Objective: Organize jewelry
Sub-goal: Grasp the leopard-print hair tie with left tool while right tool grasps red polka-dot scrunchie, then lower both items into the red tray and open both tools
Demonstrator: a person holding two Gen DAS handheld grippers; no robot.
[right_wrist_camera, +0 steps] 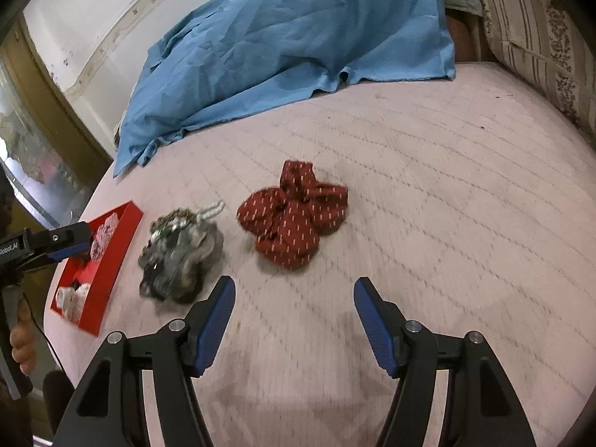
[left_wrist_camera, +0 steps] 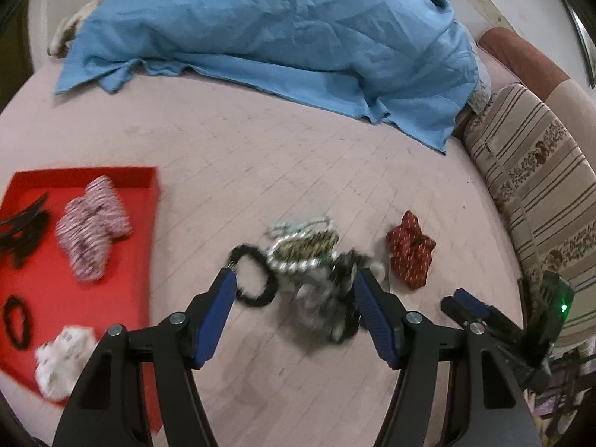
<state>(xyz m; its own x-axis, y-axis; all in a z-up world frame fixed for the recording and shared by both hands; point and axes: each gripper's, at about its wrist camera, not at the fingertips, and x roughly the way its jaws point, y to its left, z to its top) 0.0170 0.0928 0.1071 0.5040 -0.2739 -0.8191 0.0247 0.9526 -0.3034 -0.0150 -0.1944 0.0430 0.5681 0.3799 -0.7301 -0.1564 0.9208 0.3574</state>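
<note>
Left gripper (left_wrist_camera: pixel 294 279) spread wide over a jewelry heap (left_wrist_camera: pixel 313 260) on the pink bed (left_wrist_camera: pixel 260 141), right gripper (right_wrist_camera: pixel 294 287) equally wide, empty, near a red scrunchie (right_wrist_camera: pixel 294 216), red tray (left_wrist_camera: pixel 141 193) beside the heap holding more pieces.

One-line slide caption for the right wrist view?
Open right claw faces red dotted scrunchie on the bed, beside a grey accessory pile and red tray.
</note>
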